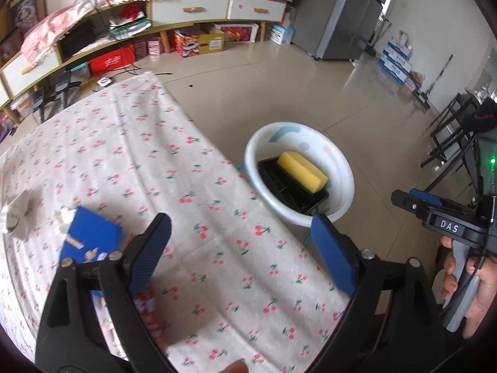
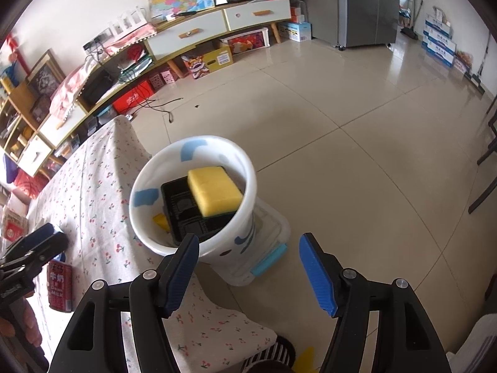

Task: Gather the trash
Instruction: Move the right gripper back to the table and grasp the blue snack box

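Note:
A white bucket [image 2: 248, 217] stands off the table's right edge; it also shows in the left wrist view [image 1: 341, 168]. Inside lie a yellow sponge [image 2: 214, 192] and a black plastic tray [image 2: 183, 214]. My right gripper [image 2: 248, 267] is open and empty just above and in front of the bucket. My left gripper [image 1: 240, 242] is open and empty over the cherry-print tablecloth [image 1: 155, 155]. On the table lie a blue pad [image 1: 93, 236] with scraps on it, crumpled grey paper [image 1: 18, 214] and a red milk can [image 2: 60, 286].
The bucket rests on a clear storage box with a blue latch [image 2: 270, 261]. A TV cabinet [image 2: 217, 21] with boxes under it lines the far wall, a fridge [image 2: 366, 3] stands at the back right, and black chairs [image 1: 450, 136] stand to the right.

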Demonstrator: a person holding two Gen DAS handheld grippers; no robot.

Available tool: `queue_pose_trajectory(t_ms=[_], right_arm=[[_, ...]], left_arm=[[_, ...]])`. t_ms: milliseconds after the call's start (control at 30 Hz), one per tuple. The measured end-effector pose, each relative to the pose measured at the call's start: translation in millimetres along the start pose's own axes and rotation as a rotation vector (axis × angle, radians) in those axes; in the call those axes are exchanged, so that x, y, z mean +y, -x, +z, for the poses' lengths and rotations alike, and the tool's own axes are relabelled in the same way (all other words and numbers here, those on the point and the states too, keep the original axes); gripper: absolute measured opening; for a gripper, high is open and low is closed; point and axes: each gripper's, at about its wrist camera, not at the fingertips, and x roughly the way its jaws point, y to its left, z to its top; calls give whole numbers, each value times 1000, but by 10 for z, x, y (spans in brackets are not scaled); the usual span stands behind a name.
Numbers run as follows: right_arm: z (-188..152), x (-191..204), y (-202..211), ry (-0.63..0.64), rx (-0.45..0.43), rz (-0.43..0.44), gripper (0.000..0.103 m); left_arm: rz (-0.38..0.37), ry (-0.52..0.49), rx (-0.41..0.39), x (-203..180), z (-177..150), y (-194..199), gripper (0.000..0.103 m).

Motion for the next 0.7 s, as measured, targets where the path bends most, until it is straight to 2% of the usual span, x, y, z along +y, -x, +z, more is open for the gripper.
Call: queue_pose_trajectory(t_ms=[433, 700], right_arm=[[-17, 613, -91, 109, 25, 12, 83], [-87, 1190, -171, 213, 52, 38, 84]], left_arm=[[108, 98, -58, 794, -304, 497, 97], [205, 153, -56, 1396, -552, 738, 97]])
